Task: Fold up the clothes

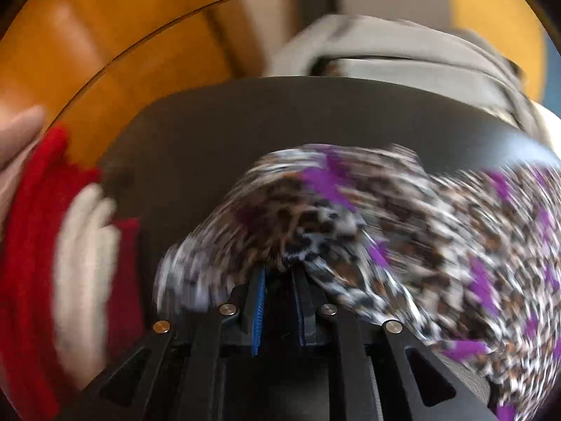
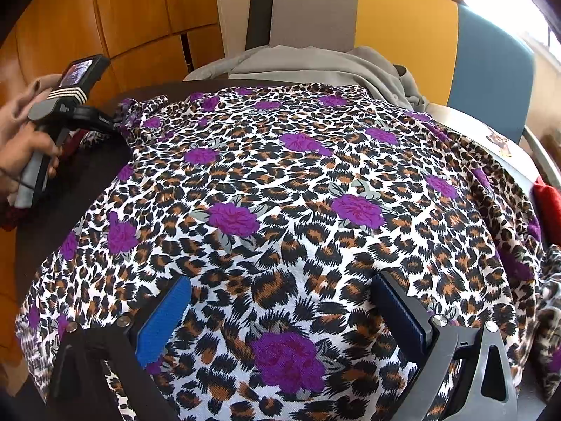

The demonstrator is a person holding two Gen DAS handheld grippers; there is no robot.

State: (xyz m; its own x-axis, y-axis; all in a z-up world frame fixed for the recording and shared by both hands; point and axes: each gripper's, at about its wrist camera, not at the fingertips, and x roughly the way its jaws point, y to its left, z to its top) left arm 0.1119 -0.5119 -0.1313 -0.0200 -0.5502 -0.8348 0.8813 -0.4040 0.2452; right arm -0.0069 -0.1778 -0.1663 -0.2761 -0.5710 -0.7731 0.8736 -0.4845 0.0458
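A leopard-print garment with purple flowers lies spread over a dark round table. My right gripper is open, with its blue pads just above the near part of the cloth. My left gripper is shut on a bunched edge of the same garment; that view is blurred by motion. In the right wrist view the left gripper pinches the garment's far left corner.
A grey garment lies at the table's far edge against a grey, yellow and blue chair back. Red and white clothes lie at the left. A red item sits at the right. Orange wooden cabinets stand behind.
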